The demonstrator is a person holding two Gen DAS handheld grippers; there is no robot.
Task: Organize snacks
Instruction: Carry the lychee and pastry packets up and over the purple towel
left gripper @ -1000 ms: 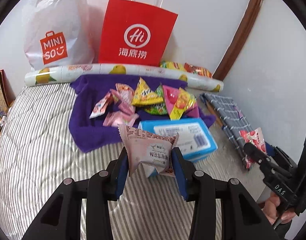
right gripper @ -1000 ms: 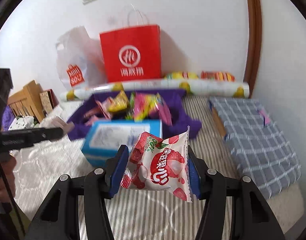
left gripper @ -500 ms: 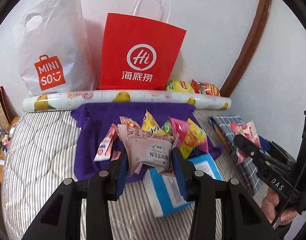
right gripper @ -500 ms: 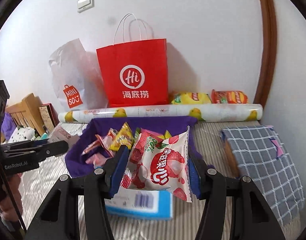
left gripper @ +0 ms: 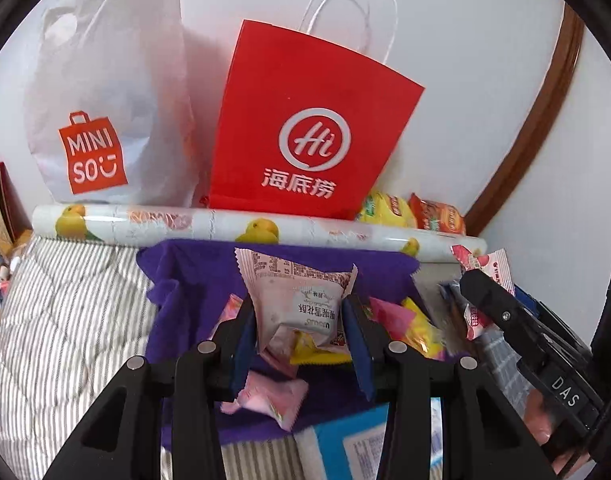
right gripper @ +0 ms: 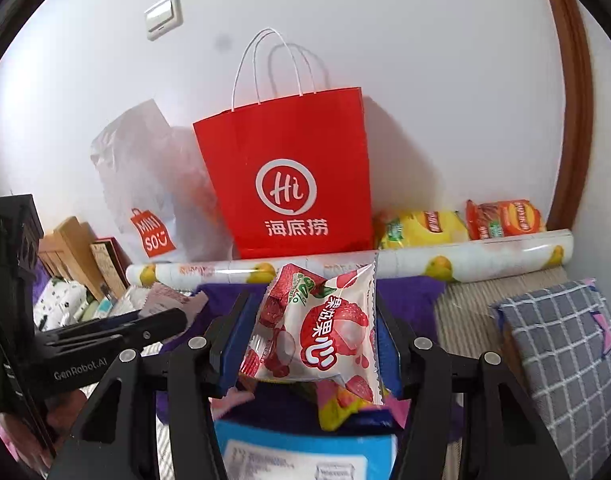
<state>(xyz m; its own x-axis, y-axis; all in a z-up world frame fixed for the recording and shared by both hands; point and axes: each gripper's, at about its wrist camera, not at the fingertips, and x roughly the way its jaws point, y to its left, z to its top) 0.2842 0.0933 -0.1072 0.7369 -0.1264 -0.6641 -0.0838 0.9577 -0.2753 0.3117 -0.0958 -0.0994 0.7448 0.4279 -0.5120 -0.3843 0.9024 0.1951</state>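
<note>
A: Nearest item, left gripper [left gripper: 301, 328]: blue pads pinched on a pale pink crinkly foil snack packet [left gripper: 297, 300], held upright over the heap.

B: And the right gripper [right gripper: 311, 340]?

A: Clamped on a white-and-red lychee-print sweet pouch [right gripper: 325, 328], gripped at both side edges. Both look light, puffy and slick; I'd judge the sealed seams the safest hold, since the middle would crush.

B: Beneath them?

A: Loose bright wrapped sweets [left gripper: 409, 320] on a purple fleece cloth [left gripper: 193, 280], with a blue lidded box [right gripper: 305, 456] nearer.

B: Furthest?

A: A stiff red paper carrier bag [right gripper: 289, 176] against the wall, mouth open, likely the destination.
</note>
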